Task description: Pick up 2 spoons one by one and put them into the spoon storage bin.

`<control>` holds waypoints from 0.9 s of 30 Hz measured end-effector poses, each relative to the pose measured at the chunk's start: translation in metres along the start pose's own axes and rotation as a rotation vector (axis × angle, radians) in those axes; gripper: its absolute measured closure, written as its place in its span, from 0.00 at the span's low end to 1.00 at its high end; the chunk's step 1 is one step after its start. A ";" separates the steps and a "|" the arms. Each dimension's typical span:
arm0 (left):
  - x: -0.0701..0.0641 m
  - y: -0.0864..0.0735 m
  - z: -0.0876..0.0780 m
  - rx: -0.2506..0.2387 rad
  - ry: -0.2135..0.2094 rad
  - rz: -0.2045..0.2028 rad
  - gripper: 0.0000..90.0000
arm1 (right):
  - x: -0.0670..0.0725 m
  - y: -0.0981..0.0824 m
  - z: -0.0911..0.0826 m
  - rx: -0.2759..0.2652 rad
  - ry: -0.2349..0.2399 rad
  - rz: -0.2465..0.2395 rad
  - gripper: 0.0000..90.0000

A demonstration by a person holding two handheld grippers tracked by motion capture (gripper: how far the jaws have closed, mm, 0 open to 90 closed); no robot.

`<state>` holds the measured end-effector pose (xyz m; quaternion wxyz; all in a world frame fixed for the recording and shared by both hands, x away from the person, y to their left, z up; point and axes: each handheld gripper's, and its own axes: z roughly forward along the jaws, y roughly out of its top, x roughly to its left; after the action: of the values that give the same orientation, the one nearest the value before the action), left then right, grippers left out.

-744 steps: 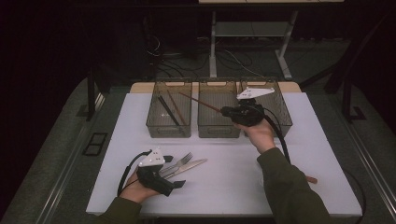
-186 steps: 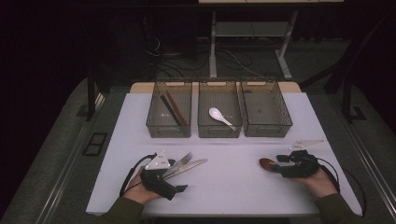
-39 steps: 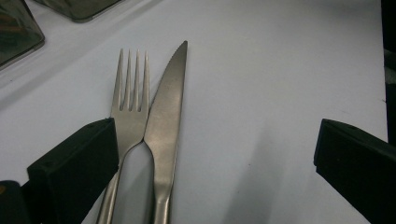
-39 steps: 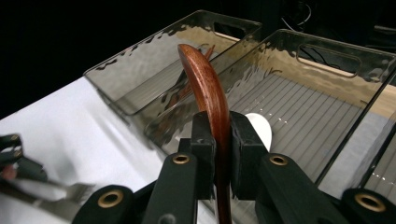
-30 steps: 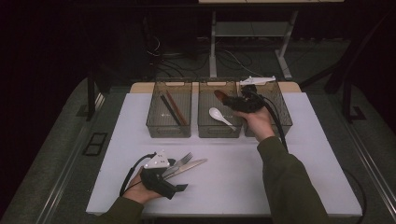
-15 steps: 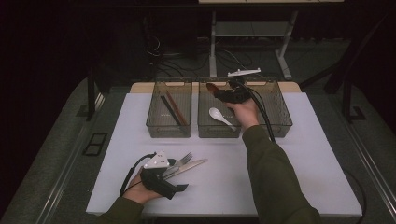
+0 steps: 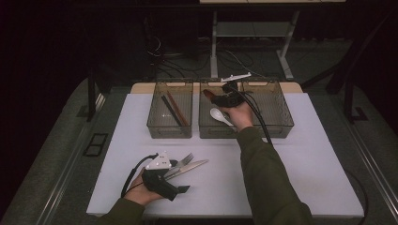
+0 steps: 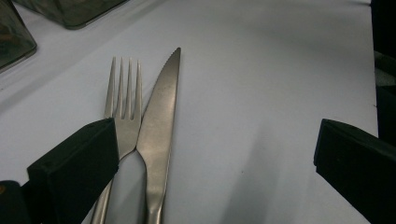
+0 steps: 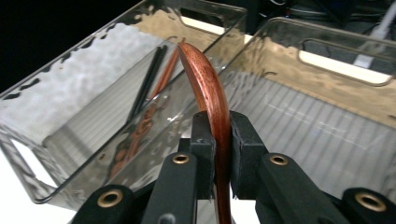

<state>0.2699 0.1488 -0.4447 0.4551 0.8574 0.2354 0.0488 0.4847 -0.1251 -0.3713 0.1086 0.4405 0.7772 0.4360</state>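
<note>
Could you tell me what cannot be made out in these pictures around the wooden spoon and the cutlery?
- Wooden spoon, right gripper view: its lower end is hidden between the jaws and cut off by the bottom edge.
- Fork and knife, left gripper view: handles cut off by the bottom edge, the fork's partly behind one jaw.
- White spoon, high view: its handle end is hidden by the hand.

Glossy reddish-brown curved wooden spoon (image 9: 208, 91), on edge, clamped mid-handle, poised above the middle clear plastic bin (image 7: 206, 129) near its back edge

high: above, facing forward-down | gripper views: close, along jaws | shared: bins (image 7: 220, 110)
</note>
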 end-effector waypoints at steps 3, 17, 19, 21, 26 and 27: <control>0.000 0.000 0.001 0.004 -0.002 -0.001 0.00 | 0.003 -0.002 0.003 0.017 -0.001 -0.008 0.71; 0.002 0.000 0.000 0.003 0.000 0.001 0.00 | 0.002 -0.016 -0.027 -0.016 0.073 -0.009 0.45; 0.002 0.000 0.000 0.000 0.002 0.002 0.00 | 0.001 -0.019 -0.034 -0.020 0.093 -0.030 0.45; 0.002 0.000 0.000 -0.008 0.005 -0.011 0.00 | 0.001 -0.022 -0.042 -0.022 0.098 -0.050 0.42; 0.001 0.000 0.001 -0.006 0.003 -0.017 0.00 | 0.001 -0.027 -0.055 -0.015 0.101 -0.077 0.36; 0.001 0.000 0.001 -0.005 0.003 -0.017 0.00 | 0.001 -0.029 -0.057 -0.015 0.100 -0.082 0.35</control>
<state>0.2709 0.1480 -0.4454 0.4574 0.8541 0.2431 0.0470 0.4355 -0.1647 -0.3596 0.0907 0.3849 0.7959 0.4584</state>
